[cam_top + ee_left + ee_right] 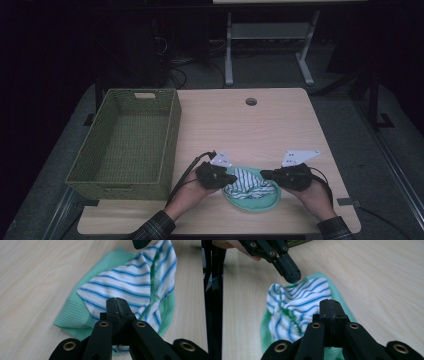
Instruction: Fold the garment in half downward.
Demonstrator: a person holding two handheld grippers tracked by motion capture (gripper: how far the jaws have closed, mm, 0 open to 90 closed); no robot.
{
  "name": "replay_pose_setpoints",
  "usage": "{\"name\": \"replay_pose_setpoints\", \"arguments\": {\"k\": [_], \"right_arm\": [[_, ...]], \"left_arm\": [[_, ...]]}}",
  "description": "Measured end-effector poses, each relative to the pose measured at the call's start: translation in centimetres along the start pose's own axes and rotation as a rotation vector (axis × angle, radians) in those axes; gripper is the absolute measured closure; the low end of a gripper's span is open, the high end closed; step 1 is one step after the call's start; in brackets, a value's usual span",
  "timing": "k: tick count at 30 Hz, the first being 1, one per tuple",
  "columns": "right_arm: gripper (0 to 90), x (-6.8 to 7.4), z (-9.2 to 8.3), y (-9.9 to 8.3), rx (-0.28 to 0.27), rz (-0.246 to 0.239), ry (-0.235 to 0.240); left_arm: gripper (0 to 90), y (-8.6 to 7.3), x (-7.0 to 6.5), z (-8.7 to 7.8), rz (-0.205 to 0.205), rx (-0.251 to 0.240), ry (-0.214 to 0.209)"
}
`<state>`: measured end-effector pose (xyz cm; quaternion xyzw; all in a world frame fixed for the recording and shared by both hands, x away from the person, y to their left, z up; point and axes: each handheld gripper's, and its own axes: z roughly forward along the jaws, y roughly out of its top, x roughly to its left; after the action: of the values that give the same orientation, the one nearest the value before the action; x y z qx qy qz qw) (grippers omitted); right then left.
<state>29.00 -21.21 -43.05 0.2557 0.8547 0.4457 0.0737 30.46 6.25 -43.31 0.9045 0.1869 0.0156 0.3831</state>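
Left gripper (pixel 231 177), jaws pressed together on the striped edge of the cloth (pixel 250 187); right gripper (pixel 266 175) likewise clamped on the opposite edge. Green cloth with a white, blue-striped face, bunched and partly lifted between both, resting near the front edge of the wooden table (pixel 280 125), roughly at its middle. Well apart to the left, an open green woven basket (pixel 170 135) standing on the table. Farther back, a round hole (pixel 251 102) in the tabletop.

- Cloth (pixel 130 282): white with blue stripes, mint-green ribbed border.
- Basket (pixel 125 142): olive-green weave.
- Worktop (pixel 260 125): pale wood grain.
- Left tool (pixel 117 305) and right tool (pixel 330 307): black.
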Motion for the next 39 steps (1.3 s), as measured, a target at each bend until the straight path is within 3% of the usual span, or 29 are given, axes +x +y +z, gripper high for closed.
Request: {"name": "replay_pose_setpoints", "arguments": {"k": [6,11,14,21,26,29,33,39], "right_arm": [[89.1,1.3,0.1,-1.1,0.031,-0.005,0.027],[89.1,1.9,-0.2,-2.0,0.05,-0.001,0.031],[89.1,2.3,0.1,-2.7,0.067,0.015,0.053],[89.7,3.5,1.3,-4.0,0.158,-0.019,0.052],[89.7,3.8,1.4,-4.1,0.158,-0.034,0.045],[89.6,3.7,0.9,-3.8,0.137,-0.03,0.048],[89.7,2.9,0.0,-3.1,0.085,-0.023,0.03],[89.8,0.2,-0.2,-2.0,0.046,0.015,-0.02]], "left_arm": [[88.7,-0.3,-1.2,0.5,0.011,0.028,-0.034],[88.8,-0.7,-1.9,1.1,0.037,0.067,-0.039],[88.8,-0.9,-2.0,1.4,0.036,0.084,-0.042],[88.9,-1.4,-2.2,1.8,0.052,0.136,-0.029],[87.5,-1.2,-2.3,1.5,0.051,0.145,-0.031],[86.9,-0.7,-2.2,0.6,0.041,0.113,-0.034],[87.0,0.7,-1.5,-1.0,0.042,0.056,-0.004],[87.8,2.2,0.7,-1.3,0.018,0.013,0.054]]}}
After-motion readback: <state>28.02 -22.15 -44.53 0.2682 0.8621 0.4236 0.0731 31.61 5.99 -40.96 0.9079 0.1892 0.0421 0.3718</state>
